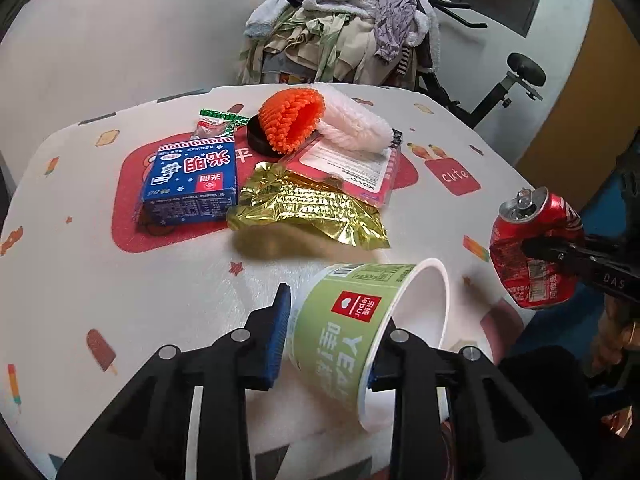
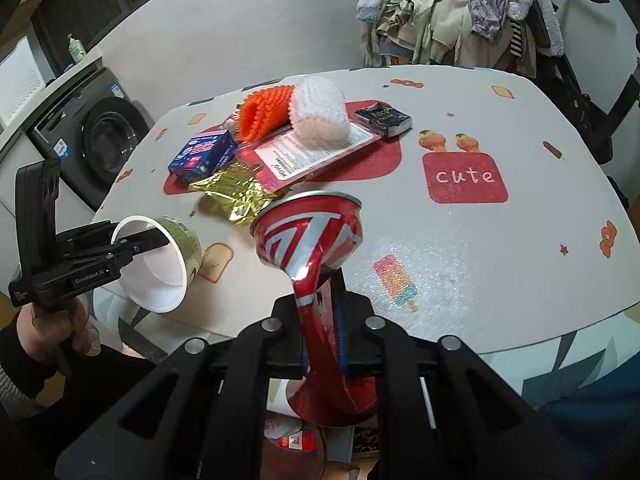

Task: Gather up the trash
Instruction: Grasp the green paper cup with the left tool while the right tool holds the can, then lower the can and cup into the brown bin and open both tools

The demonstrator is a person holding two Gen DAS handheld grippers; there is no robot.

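The left gripper (image 1: 328,332) was clamped on a green paper cup (image 1: 360,320); the right gripper (image 2: 326,320) pinched a crushed red can (image 2: 316,264). A hand (image 2: 52,320) gripped the left handle.

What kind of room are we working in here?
Probably a lived-in home, maybe a laundry or utility corner: a washing machine, a clothes pile and a cartoon-print table strewn with snack packaging.
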